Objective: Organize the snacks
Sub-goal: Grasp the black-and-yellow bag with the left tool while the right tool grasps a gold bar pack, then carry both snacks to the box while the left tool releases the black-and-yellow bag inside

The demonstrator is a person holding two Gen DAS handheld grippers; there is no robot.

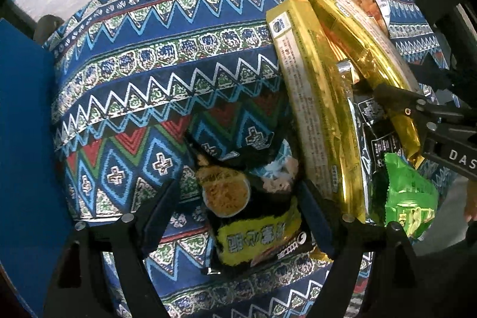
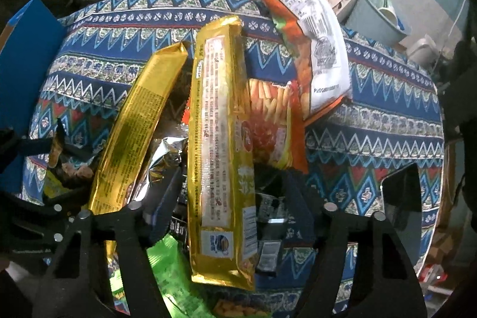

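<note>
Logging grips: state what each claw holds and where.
Nothing looks clamped. Left claw stands open astride the black-and-yellow packet; right claw stands open astride the lower half of the long gold packet.

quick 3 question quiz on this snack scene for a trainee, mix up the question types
1. True or false: the black and yellow snack packet lies between the fingers of the left gripper.
2. Multiple choice: the long packet lying between the right gripper fingers is (A) gold (B) blue (C) white.
3. Fill in: the green packet lies at the ____ end of the pile, seen from the left wrist view.

Key: 1 true; 2 A; 3 near. Whether either gripper actually clamps its packet cannot be told.
</note>
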